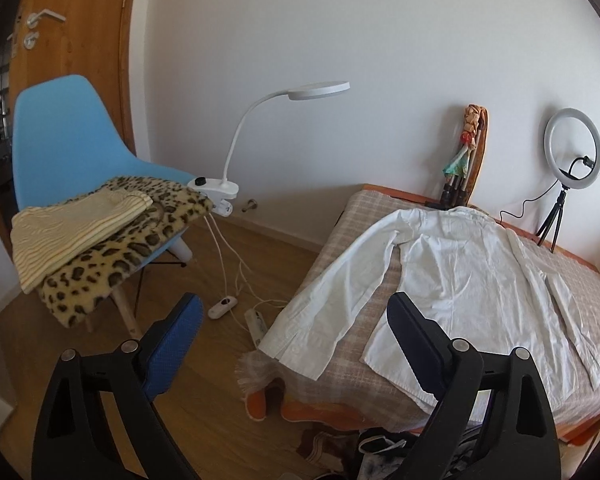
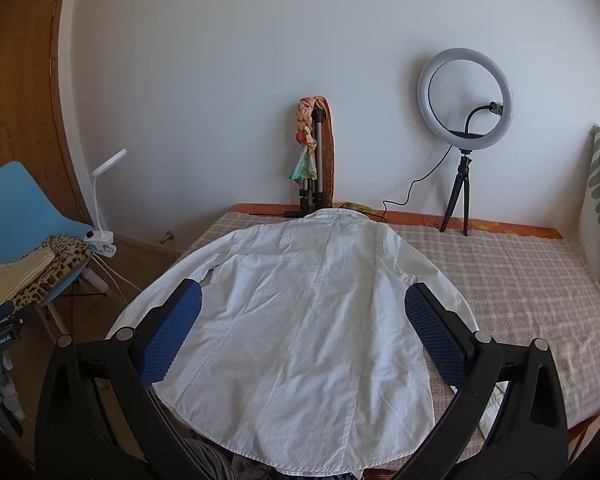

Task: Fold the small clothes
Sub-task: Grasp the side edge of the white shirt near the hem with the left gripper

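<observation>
White wall behind, wooden door off to the side, and a bed under a checked cover doing duty as the folding surface; a white shirt lies on it back-up, collar toward the wall edge, hem at the near edge, smoothed flat, which looks like the set-up for a first fold; its left sleeve runs down toward the near left corner with the cuff just over the edge, the other sleeve along the right side. By the wall edge stand a ring light on a small tripod and a folded tripod with a doll against it, well clear of the shirt; over on the floor side a blue chair carries a striped top on a leopard blanket, probably the waiting pile, with a clip lamp on its seat edge. Now the grippers: left gripper hangs off the near left corner, jaws spread wide, holding nothing, touching nothing; right gripper hovers over the shirt's lower half, jaws equally wide, empty, pads apart from the cloth as far as I can judge; nothing folded yet.
</observation>
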